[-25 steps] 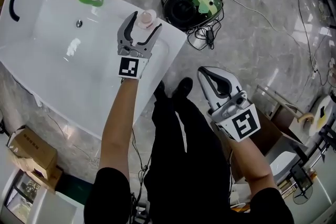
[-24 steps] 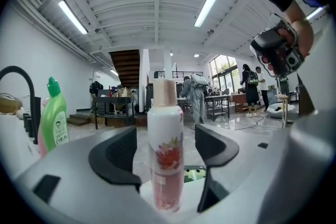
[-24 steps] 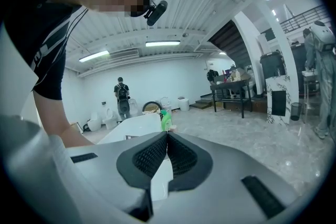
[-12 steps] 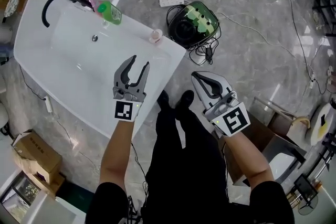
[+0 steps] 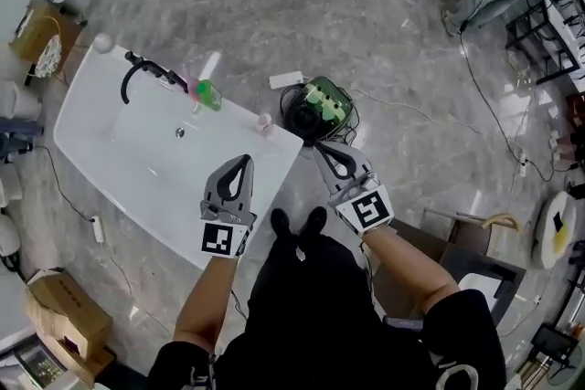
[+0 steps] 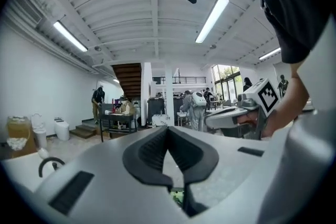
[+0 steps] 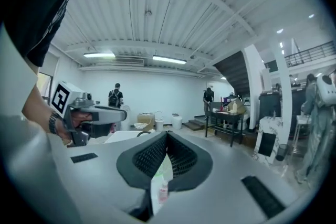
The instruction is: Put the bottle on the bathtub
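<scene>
A small pink bottle (image 5: 264, 122) stands upright on the rim of the white bathtub (image 5: 110, 146), near its right corner. A green bottle (image 5: 207, 94) lies on the far rim beside the black faucet (image 5: 137, 73). My left gripper (image 5: 242, 159) hangs high over the tub's near right edge. Its jaws have just been closing and now stand shut with nothing between them. My right gripper (image 5: 323, 148) is shut and empty over the floor to the right of the tub. Neither gripper touches a bottle. In the left gripper view the fingers (image 6: 168, 152) meet.
A black-and-green device (image 5: 318, 110) with tangled cables sits on the marble floor just right of the tub, and a white power strip (image 5: 286, 79) lies behind it. Cardboard boxes (image 5: 62, 320) stand at the lower left. My shoes (image 5: 294, 220) are by the tub's near corner.
Both grippers have risen well away from the tub. The left jaws went from wide open beside the pink bottle to shut and empty. The pink bottle stays on the rim.
</scene>
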